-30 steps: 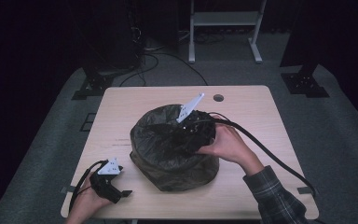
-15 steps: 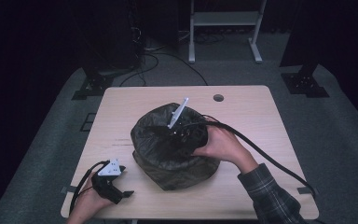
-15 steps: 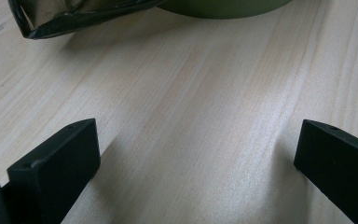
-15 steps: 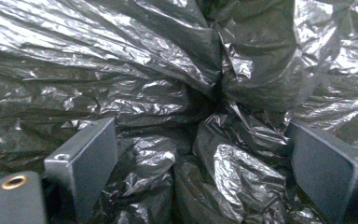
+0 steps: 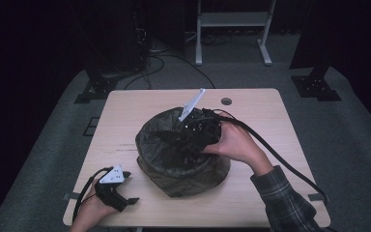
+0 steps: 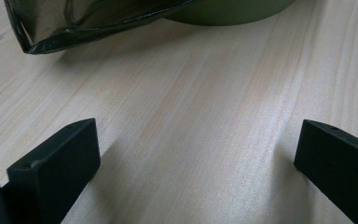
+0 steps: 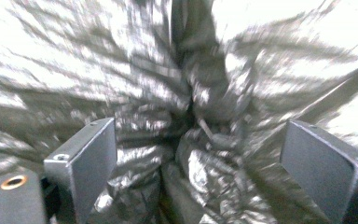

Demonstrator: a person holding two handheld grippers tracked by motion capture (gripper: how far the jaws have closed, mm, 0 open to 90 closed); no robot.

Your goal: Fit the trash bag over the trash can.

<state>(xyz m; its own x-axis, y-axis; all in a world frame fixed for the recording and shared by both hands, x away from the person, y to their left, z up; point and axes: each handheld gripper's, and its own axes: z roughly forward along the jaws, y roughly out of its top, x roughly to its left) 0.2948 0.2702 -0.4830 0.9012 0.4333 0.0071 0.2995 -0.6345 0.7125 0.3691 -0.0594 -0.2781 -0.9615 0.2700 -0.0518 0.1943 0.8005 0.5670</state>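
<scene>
A round green bin (image 5: 193, 180) lined with a dark plastic bag (image 5: 157, 137) stands mid-table. My right gripper (image 5: 186, 145) reaches down into the bin from its right rim, a hand around it. In the right gripper view its jaws stand wide open over crumpled, glossy bag plastic (image 7: 200, 112) that bunches between them. My left gripper (image 5: 125, 197) rests low on the table at the front left, held by the other hand. Its jaws are open on bare wood (image 6: 200, 140), with the bag's hanging edge (image 6: 74, 28) and the bin's base (image 6: 228, 9) ahead of it.
The light wooden table (image 5: 270, 121) has a small round grommet (image 5: 226, 101) near its far edge. A thick black cable (image 5: 290, 162) trails from the right gripper across the table's right side. Dark stands and cables sit on the grey floor behind.
My right gripper has pushed farther left and down into the bag-lined bin, its grey plate tilting upright. The left gripper has shifted slightly toward the table's front edge.
</scene>
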